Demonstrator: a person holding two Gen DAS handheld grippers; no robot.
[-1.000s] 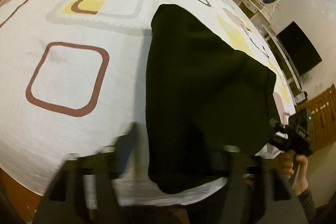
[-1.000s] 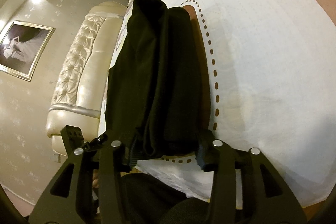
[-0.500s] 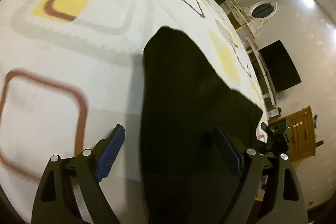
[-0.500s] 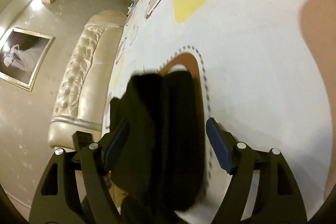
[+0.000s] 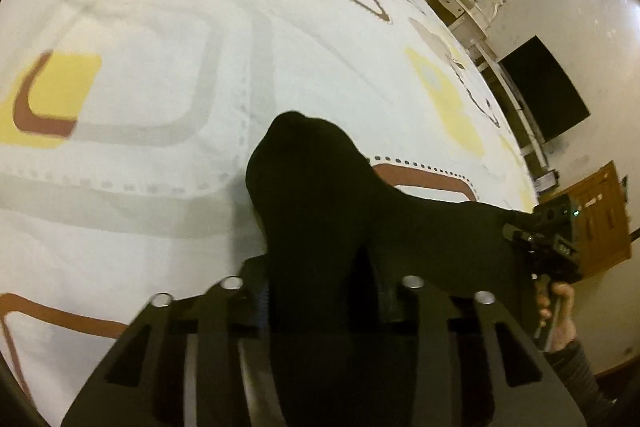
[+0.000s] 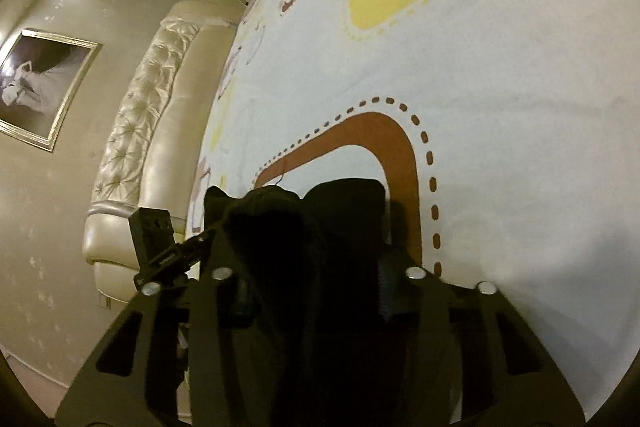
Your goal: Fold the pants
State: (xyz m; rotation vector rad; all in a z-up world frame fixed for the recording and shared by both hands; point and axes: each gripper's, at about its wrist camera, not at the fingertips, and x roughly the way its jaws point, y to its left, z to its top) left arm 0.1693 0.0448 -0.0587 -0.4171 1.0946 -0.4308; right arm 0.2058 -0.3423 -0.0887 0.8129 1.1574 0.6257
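Note:
The black pants [image 5: 320, 187] lie bunched on the patterned bed sheet [image 5: 160, 67], with their near edge running under both grippers. My left gripper [image 5: 320, 267] has its jaws closing, and the dark cloth fills the gap between its pads. In the right wrist view the pants [image 6: 344, 203] rise as a short folded hump. My right gripper [image 6: 312, 279] is closing as well, its pads pinching the cloth. The right gripper [image 5: 548, 243] also shows at the left view's right edge, held by a hand [image 5: 556, 315]. The left gripper [image 6: 160, 247] shows at the left of the right view.
The sheet [image 6: 500, 107] stretches far ahead with yellow and brown shapes. A cream tufted headboard [image 6: 140, 131] and a framed picture [image 6: 40, 83] stand beyond the bed's left side. A dark screen [image 5: 540, 91] and a wooden cabinet [image 5: 600, 211] are by the right wall.
Both grippers opened, slid forward over the bed, then narrowed on the pants again. The visible stretch of black cloth ahead of them has grown much shorter.

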